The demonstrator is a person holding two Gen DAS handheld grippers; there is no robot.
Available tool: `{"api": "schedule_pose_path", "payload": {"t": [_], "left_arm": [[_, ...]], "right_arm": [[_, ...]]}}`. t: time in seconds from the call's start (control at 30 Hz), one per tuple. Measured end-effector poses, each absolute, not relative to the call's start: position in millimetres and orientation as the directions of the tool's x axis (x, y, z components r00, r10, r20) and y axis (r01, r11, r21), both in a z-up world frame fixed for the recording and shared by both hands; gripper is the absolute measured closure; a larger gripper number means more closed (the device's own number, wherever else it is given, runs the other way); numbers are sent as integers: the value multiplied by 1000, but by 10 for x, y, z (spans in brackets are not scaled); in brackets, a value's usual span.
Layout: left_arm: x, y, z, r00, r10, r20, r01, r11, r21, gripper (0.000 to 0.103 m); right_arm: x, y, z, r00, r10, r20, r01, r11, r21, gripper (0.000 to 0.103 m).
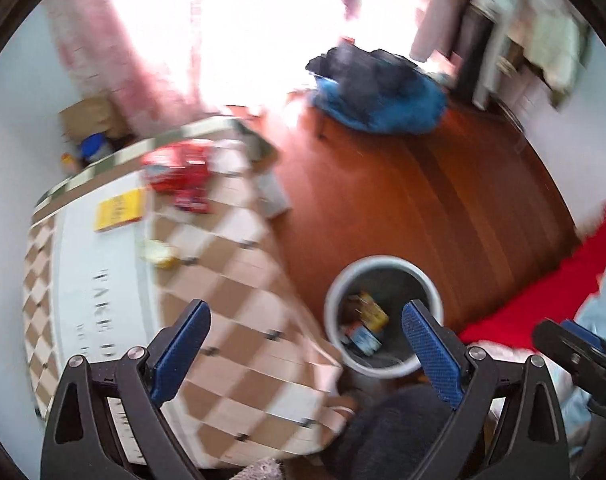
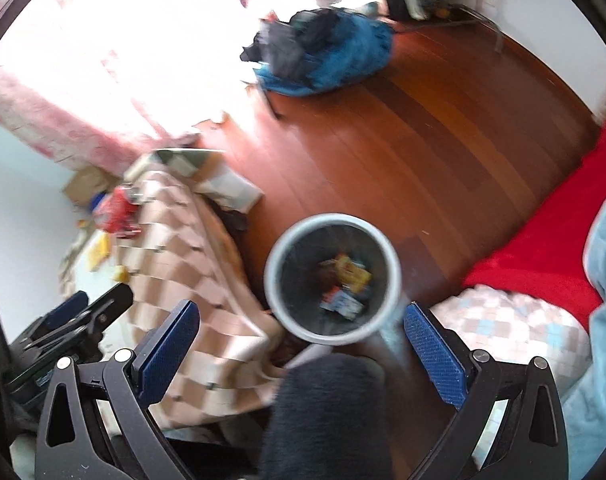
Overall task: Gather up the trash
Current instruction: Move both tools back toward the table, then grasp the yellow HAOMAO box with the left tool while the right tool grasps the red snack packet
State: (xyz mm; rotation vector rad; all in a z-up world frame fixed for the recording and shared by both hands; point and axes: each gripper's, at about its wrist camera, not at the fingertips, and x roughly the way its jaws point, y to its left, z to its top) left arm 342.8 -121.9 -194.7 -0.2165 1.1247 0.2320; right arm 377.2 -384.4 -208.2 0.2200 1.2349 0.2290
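Where the checkered cloth [image 1: 231, 292] covers the bench [image 1: 83, 264] on the left, several pieces of trash lie on top: a yellow packet [image 1: 119, 210] toward the far edge, a small yellow wrapper [image 1: 161, 254] nearer the middle, and a cluster of red wrappers [image 1: 181, 176] beyond them. Behind the bench, against the wall, sit a brown cardboard box [image 1: 91, 114] and a blue item that is too blurred to identify. The left gripper [image 1: 307, 354] has its blue fingers [image 1: 181, 350] spread wide apart, holding nothing, and it hovers over the corner of the bench and the bin. Just beside the hanging edge of the cloth, the round grey waste bin [image 2: 279, 264] stands on the wooden floor [image 2: 443, 152], with colourful wrappers [image 2: 345, 284] lying in its bottom. A dark fuzzy shape [image 2: 327, 412] low in the right wrist view partly covers the bin's near rim. The right gripper [image 2: 301, 354] also has its fingers [image 2: 167, 354] released and empty, framing the bin between them. Farther across the floor, well apart from the bin, a blue bag [image 2: 343, 54] lies heaped with dark clothing. To the right, a red blanket [image 2: 551, 240] and a pale checkered pillow [image 2: 511, 328] lie close to the bin.
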Motion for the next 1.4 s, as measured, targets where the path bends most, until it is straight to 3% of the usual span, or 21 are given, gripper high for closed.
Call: {"api": "schedule_pose_path", "payload": {"t": [0.17, 0.33, 0.47, 0.63, 0.73, 0.8, 0.83, 0.9, 1.07, 1.17, 1.27, 1.3, 1.4], "left_arm": [[3264, -191, -2154, 358, 196, -913, -473, 881, 3, 5], [3094, 806, -2622, 232, 311, -922, -580, 805, 126, 5], [3126, 1310, -2945, 157, 394, -906, -536, 804, 257, 5], [3386, 1635, -3220, 140, 449, -882, -372, 850, 374, 5], [3627, 1656, -3309, 186, 454, -872, -225, 883, 412, 5], [3798, 1603, -3371, 241, 438, -866, -80, 898, 432, 5], [3862, 1567, -3397, 262, 425, -867, -15, 900, 436, 5], [3992, 1527, -3478, 272, 357, -894, 125, 908, 400, 5], [4256, 1448, -3682, 208, 248, -946, 356, 882, 310, 5], [4353, 1500, -3684, 196, 158, -968, 390, 893, 225, 6], [4400, 1581, -3689, 161, 57, -985, 395, 911, 117, 15], [4392, 1606, -3683, 144, 22, -989, 389, 918, 77, 25], [4354, 1688, -3684, 131, -6, -991, 349, 936, 40, 29]], "right_arm": [[3970, -3013, -1976, 287, 349, -892, -186, 934, 306, 0], [4385, -1771, -2343, 159, 426, -891, -292, 882, 370, 0], [4765, -879, -2767, 73, 439, -895, -311, 863, 398, 0], [5167, -74, -3346, 20, 388, -921, -282, 886, 368, 3], [5313, 141, -3615, -5, 377, -926, -248, 897, 366, 22], [5345, 206, -3720, -18, 374, -927, -236, 900, 368, 49], [5349, 232, -3757, -25, 374, -927, -237, 899, 369, 53], [5326, 240, -3754, -9, 363, -932, -251, 901, 354, 66], [5298, 173, -3736, -21, 355, -935, -259, 901, 348, 68], [5326, 128, -3738, -27, 345, -938, -256, 905, 340, 69], [5336, 78, -3761, -41, 336, -941, -248, 909, 336, 69], [5335, 76, -3768, -46, 332, -942, -251, 909, 332, 69], [5315, 61, -3769, -54, 328, -943, -256, 908, 331, 70]]}}
